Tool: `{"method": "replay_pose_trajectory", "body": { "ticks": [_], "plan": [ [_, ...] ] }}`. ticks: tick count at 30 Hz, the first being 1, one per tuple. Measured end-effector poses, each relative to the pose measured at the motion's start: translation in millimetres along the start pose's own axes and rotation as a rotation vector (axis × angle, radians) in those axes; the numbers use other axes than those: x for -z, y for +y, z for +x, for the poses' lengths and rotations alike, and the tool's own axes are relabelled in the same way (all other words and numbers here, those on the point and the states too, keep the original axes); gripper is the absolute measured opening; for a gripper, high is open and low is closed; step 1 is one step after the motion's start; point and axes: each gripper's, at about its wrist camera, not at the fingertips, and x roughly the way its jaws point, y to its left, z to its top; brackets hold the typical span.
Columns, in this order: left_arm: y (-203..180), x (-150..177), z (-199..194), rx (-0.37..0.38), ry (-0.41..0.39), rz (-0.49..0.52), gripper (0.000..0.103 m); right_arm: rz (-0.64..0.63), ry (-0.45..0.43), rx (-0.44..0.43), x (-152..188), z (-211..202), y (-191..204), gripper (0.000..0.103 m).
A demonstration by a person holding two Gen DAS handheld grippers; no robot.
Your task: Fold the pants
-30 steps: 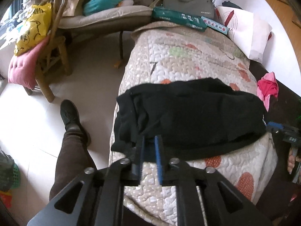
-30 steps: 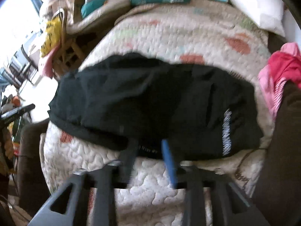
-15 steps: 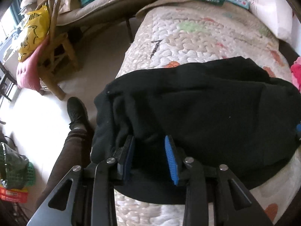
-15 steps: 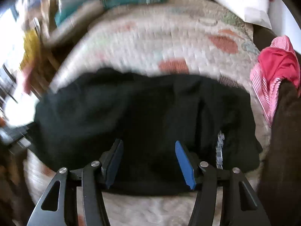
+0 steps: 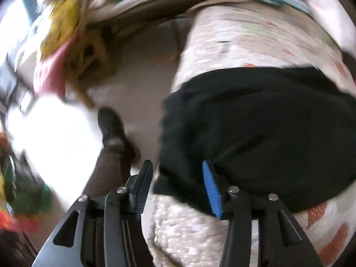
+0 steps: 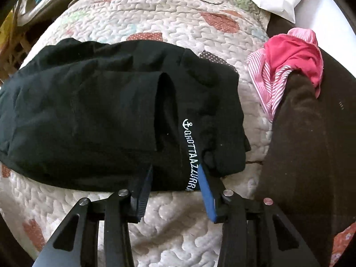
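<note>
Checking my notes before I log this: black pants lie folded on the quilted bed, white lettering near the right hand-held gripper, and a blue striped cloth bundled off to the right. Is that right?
Not quite. The bundled cloth is pink and red, with pink-and-white stripes, not blue; the right wrist view shows it. The rest holds: black pants on the quilted bed, with white lettering near the right hand-held gripper.

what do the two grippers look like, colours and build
Both look alike. The left gripper and right gripper each have black angular linkage arms with triangular cut-outs and silver pivot bolts. Each carries two flat ribbed pads, the right-hand one bright blue, the left-hand one looking darker. No cables show.
</note>
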Motion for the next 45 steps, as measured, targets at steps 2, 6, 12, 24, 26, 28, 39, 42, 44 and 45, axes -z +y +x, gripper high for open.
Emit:
{"method": "replay_pose_trajectory", "body": {
  "ticks": [2, 6, 12, 24, 26, 28, 39, 42, 44, 45],
  "plan": [
    [26, -2, 3, 0.056, 0.039, -0.138, 0.057, -0.001, 0.003, 0.005, -1, 0, 0, 0.043],
    [49, 1, 5, 0.075, 0.072, -0.314, 0.064, -0.004, -0.016, 0.037, -2, -14, 5, 0.046],
    [67, 18, 4, 0.176, 0.068, -0.557, 0.065, -0.067, -0.169, 0.071, -22, -61, 43, 0.065],
    [83, 52, -3, 0.412, -0.021, -0.777, 0.061, -0.484, -0.264, -0.416, -88, -84, 238, 0.067],
    [76, 55, 9, 0.436, 0.012, -0.772, 0.061, -0.526, -0.22, -0.473, -97, -80, 272, 0.067],
    [70, 57, 20, 0.486, 0.039, -0.784, 0.061, -0.531, -0.185, -0.506, -106, -73, 290, 0.067],
    [59, 51, 31, 0.565, 0.016, -0.768, 0.059, -0.684, -0.07, -0.52, -143, -38, 407, 0.069],
    [55, 46, 28, 0.544, 0.003, -0.718, 0.036, -0.819, -0.068, -0.427, -134, -32, 442, 0.072],
    [52, 43, 26, 0.549, -0.008, -0.688, 0.023, -0.91, -0.055, -0.342, -124, -25, 462, 0.072],
    [51, 42, 25, 0.552, -0.013, -0.674, 0.02, -0.95, -0.049, -0.304, -118, -22, 469, 0.072]
  ]
}}
